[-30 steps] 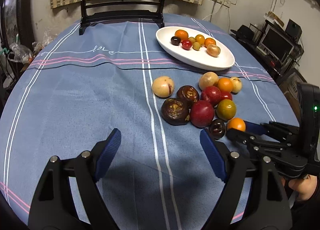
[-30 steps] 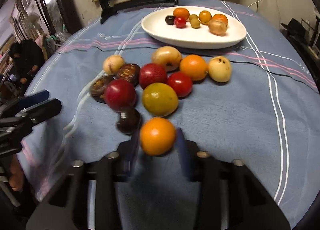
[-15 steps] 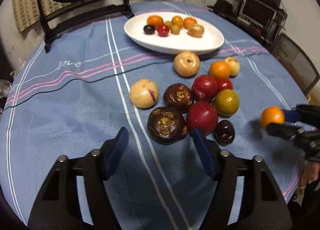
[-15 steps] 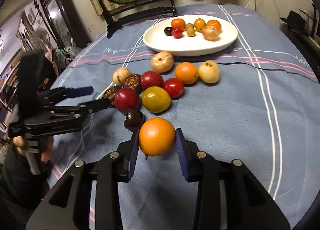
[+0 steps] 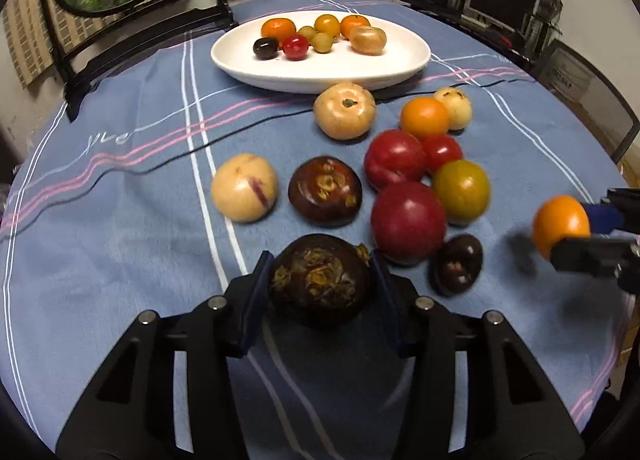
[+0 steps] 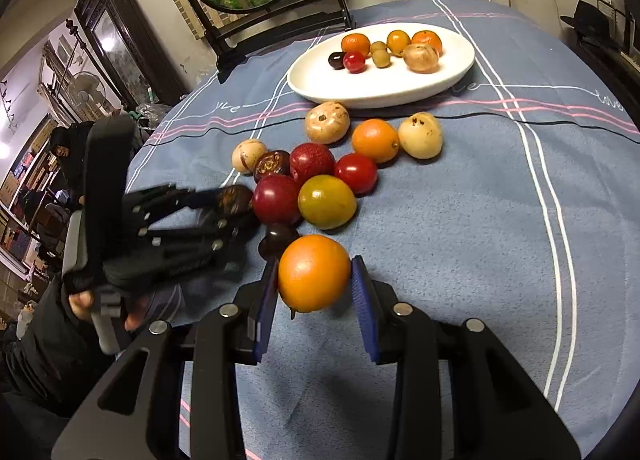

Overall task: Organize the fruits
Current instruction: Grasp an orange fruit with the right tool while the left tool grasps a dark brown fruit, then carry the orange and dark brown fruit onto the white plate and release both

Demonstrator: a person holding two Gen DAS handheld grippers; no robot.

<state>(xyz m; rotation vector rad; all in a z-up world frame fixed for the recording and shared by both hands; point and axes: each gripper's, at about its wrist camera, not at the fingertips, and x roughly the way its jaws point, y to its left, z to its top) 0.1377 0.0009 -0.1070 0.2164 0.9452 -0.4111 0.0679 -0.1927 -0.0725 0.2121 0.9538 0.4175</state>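
Left gripper (image 5: 320,284) has its pads snug on both sides of the big dark mangosteen (image 5: 320,280) at the near edge of the pile, so it looks clamped on. Right gripper (image 6: 314,288) is clenched on an orange fruit (image 6: 314,272), held off the blue cloth (image 6: 480,240). I'd lift the mangosteen straight up before swinging to the white plate (image 5: 400,67) at the far side, since the red fruit (image 5: 408,219) sits just to its right and would roll if nudged.
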